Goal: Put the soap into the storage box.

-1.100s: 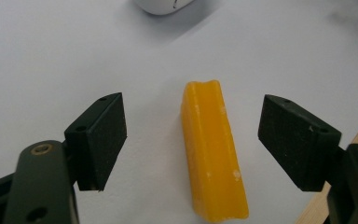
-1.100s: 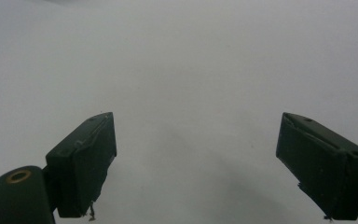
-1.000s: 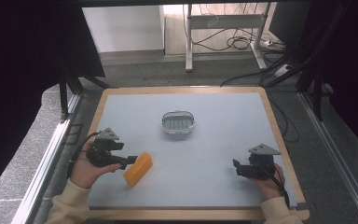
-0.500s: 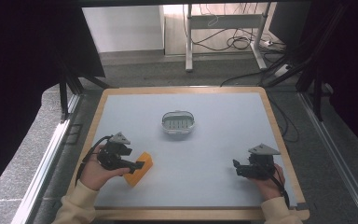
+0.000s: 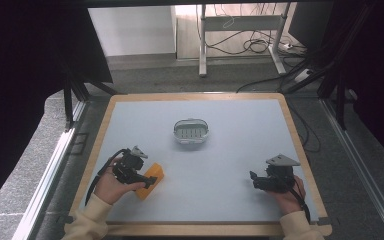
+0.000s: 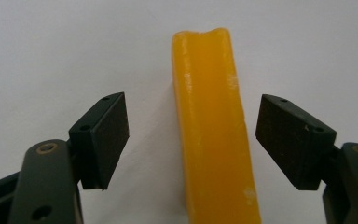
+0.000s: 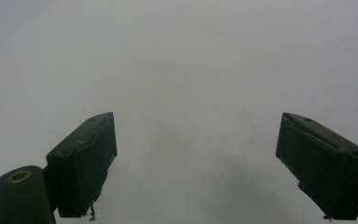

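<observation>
A yellow-orange bar (image 5: 154,173) lies flat on the grey table top at the near left. My left gripper (image 5: 147,181) is low over it, and its jaws stand open on either side of the bar. In the left gripper view the bar (image 6: 212,140) runs lengthwise between the two pads (image 6: 105,137), with a gap on each side, so nothing presses on it. My right gripper (image 5: 254,180) rests near the table's front right, open and pointing left. In the right gripper view its jaws (image 7: 196,158) stand wide over bare grey surface.
A small white oval dish (image 5: 191,131) with a slotted floor sits at the middle of the table. A wooden rim (image 5: 300,150) frames the grey top. Beyond the far edge are dark floor, a desk frame and cables.
The left hand has moved right and down to the bar, so its jaws now straddle it. The right hand has stayed put.
</observation>
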The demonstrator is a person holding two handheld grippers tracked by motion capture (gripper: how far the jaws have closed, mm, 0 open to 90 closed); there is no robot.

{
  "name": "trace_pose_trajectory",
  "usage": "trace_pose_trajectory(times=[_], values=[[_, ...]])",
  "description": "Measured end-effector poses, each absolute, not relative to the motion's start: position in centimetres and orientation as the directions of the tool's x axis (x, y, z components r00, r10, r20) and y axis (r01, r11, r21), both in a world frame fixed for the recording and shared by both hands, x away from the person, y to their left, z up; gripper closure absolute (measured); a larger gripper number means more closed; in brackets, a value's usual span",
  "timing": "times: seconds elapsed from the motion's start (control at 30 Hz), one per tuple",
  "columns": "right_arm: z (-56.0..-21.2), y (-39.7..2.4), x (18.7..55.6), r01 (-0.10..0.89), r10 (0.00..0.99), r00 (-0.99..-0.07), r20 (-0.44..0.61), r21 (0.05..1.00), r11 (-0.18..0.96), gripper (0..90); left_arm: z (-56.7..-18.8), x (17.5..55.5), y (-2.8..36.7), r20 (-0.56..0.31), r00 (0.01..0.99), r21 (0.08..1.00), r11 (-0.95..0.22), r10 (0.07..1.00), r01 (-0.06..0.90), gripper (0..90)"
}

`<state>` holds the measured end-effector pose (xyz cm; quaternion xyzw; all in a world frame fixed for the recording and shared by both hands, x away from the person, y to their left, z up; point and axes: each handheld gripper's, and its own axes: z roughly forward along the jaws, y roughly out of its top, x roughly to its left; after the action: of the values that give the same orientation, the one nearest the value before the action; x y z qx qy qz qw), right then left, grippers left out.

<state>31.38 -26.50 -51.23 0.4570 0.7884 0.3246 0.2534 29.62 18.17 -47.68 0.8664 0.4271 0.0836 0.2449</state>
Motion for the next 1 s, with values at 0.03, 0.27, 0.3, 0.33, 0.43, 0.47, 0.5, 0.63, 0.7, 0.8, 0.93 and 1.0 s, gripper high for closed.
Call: trace_pose_trajectory(times=[0.03, 0.27, 0.3, 0.33, 0.43, 0.47, 0.5, 0.63, 0.7, 0.8, 0.93, 1.0], values=[[-51.3, -26.5, 31.4, 0.557, 0.885, -0.453, -0.104, 0.742, 0.373, 12.6, -47.8, 29.7, 18.1, -0.056, 0.622, 0.487, -0.522, 0.781, 0.700, 25.8], [-51.3, -26.5, 31.4, 0.560, 0.886, -0.450, -0.107, 0.740, 0.374, 12.6, -49.0, 30.2, 16.9, -0.011, 0.614, 0.419, -0.554, 0.789, 0.720, 30.3], [-51.3, -26.5, 31.4, 0.560, 0.886, -0.450, -0.108, 0.739, 0.375, 12.6, -49.2, 30.3, 16.8, -0.009, 0.609, 0.411, -0.553, 0.793, 0.725, 32.0], [-51.3, -26.5, 31.4, 0.560, 0.886, -0.450, -0.110, 0.738, 0.377, 12.7, -49.3, 30.4, 16.7, -0.008, 0.605, 0.403, -0.552, 0.796, 0.730, 33.9], [-51.4, -26.5, 31.4, 0.564, 0.886, -0.449, -0.112, 0.733, 0.379, 12.6, -49.6, 30.5, 16.3, 0.001, 0.600, 0.385, -0.554, 0.800, 0.738, 40.7], [-51.4, -26.5, 31.4, 0.565, 0.887, -0.449, -0.112, 0.733, 0.379, 12.6, -49.6, 30.5, 16.1, 0.002, 0.600, 0.380, -0.556, 0.800, 0.739, 42.8], [-51.4, -26.5, 31.4, 0.566, 0.887, -0.449, -0.112, 0.732, 0.379, 12.7, -49.7, 30.5, 16.0, 0.003, 0.599, 0.377, -0.556, 0.801, 0.741, 44.7], [-51.5, -26.5, 31.5, 0.574, 0.889, -0.443, -0.112, 0.727, 0.377, 12.7, -50.1, 30.5, 15.5, -0.006, 0.605, 0.365, -0.562, 0.796, 0.742, 52.8], [-51.5, -26.6, 31.5, 0.579, 0.891, -0.441, -0.112, 0.723, 0.377, 12.8, -50.2, 30.5, 15.4, -0.013, 0.610, 0.365, -0.564, 0.793, 0.741, 59.5], [-51.5, -26.6, 31.6, 0.582, 0.890, -0.442, -0.111, 0.720, 0.378, 12.8, -50.1, 30.5, 15.4, -0.020, 0.610, 0.376, -0.559, 0.792, 0.739, 61.0], [-51.5, -26.6, 31.6, 0.582, 0.892, -0.439, -0.108, 0.722, 0.374, 12.8, -50.0, 30.4, 15.3, -0.018, 0.616, 0.377, -0.565, 0.788, 0.734, 61.5], [-51.5, -26.7, 31.6, 0.583, 0.894, -0.437, -0.104, 0.724, 0.369, 13.0, -50.0, 30.4, 15.3, -0.023, 0.628, 0.376, -0.575, 0.778, 0.726, 61.6]])
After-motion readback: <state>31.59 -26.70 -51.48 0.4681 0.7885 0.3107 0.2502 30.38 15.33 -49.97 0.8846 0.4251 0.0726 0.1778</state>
